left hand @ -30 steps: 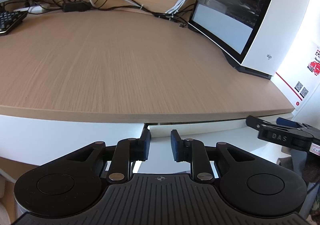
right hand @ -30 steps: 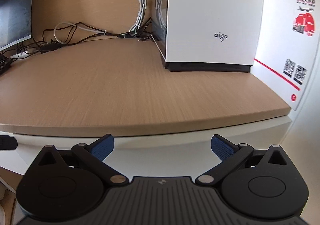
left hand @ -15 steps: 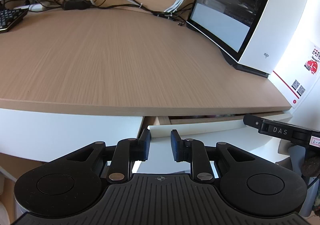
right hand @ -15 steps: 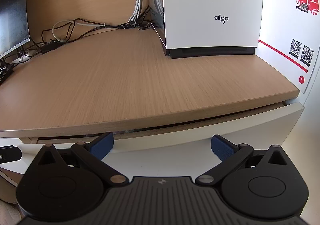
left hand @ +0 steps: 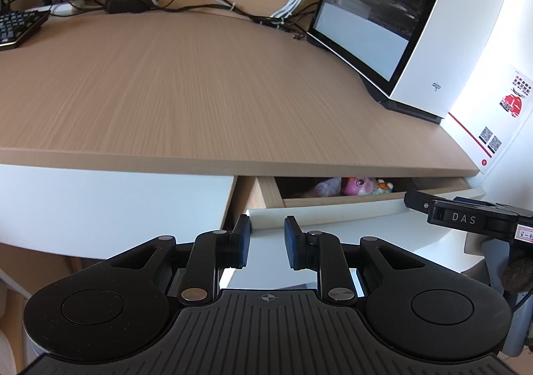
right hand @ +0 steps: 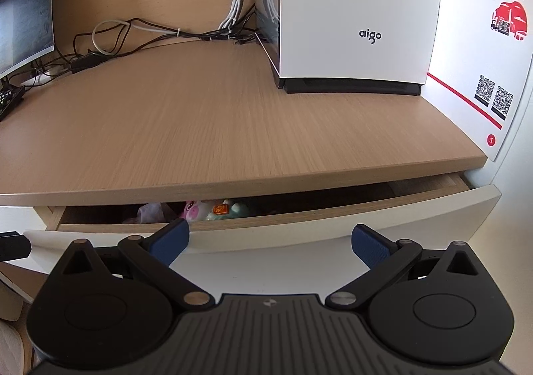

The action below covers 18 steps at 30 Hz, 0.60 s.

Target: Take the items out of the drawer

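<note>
The white drawer front (left hand: 333, 218) (right hand: 299, 251) stands pulled out a short way from under the wooden desktop (left hand: 200, 91). Through the gap I see soft toys inside: a pink plush (left hand: 358, 186) (right hand: 193, 210), a pale purple one (right hand: 150, 211) and a mint one with an orange tag (right hand: 221, 210). My left gripper (left hand: 266, 235) has its jaws narrow, shut on the drawer front's top left corner. My right gripper (right hand: 269, 241) is open wide over the drawer front's top edge, and one of its fingers (left hand: 419, 203) shows at the drawer's right end.
A white PC case (left hand: 466, 25) (right hand: 359, 8) stands at the desk's back right, with a poster (right hand: 483, 58) on the wall beside it. Cables (left hand: 200, 5) run along the back. A keyboard (left hand: 20, 25) and a monitor (right hand: 23, 1) sit at the left. A fixed white panel (left hand: 116, 205) adjoins the drawer.
The drawer has slid out from shut to partly open, so the toys inside now show. Both grippers came back with the drawer front; neither gripper's jaws changed.
</note>
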### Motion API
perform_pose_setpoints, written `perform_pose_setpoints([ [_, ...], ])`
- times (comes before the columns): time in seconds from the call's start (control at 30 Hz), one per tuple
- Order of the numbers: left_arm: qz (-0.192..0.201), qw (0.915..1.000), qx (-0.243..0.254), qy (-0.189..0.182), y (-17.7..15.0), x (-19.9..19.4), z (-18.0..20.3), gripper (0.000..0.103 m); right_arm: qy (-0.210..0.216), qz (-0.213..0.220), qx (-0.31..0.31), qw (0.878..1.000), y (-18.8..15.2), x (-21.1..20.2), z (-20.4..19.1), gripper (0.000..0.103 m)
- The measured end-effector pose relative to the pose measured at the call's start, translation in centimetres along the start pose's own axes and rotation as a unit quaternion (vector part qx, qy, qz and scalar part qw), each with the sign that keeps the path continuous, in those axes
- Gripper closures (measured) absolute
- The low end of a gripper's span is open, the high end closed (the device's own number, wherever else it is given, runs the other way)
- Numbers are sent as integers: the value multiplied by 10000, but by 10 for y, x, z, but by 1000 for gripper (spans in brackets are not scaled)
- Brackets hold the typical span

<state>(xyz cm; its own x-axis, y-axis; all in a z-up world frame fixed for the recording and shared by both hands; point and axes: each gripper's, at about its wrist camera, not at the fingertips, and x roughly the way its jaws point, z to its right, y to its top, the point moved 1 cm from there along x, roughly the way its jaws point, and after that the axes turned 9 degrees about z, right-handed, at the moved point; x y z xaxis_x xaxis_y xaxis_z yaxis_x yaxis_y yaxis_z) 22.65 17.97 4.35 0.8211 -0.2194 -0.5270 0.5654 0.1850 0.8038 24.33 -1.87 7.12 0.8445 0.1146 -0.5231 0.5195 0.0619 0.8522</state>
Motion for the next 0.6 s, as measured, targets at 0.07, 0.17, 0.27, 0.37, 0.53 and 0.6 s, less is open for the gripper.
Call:
perform_pose_setpoints([
  [0.07,-10,10000,-5,-6,-1,-3,1,80,8,-25,-6,10000,-1,-2,0,0],
  [0.17,-43,10000,-34,-36,-3,-6,0,80,1,-61,-3,10000,-3,-7,1,0],
  [0.27,-128,9999,-99,-52,-2,-8,-1,80,-44,-108,8,9999,-4,-11,0,0],
  [0.37,-224,9997,-97,68,7,-11,-1,83,-73,-128,-68,9999,-5,-14,-2,0],
  [0.53,-290,9989,-72,358,34,-7,26,83,89,-500,34,9987,3,-12,4,0],
  [0.6,-581,9977,14,336,37,15,49,83,161,-619,-106,9979,6,-11,4,0],
])
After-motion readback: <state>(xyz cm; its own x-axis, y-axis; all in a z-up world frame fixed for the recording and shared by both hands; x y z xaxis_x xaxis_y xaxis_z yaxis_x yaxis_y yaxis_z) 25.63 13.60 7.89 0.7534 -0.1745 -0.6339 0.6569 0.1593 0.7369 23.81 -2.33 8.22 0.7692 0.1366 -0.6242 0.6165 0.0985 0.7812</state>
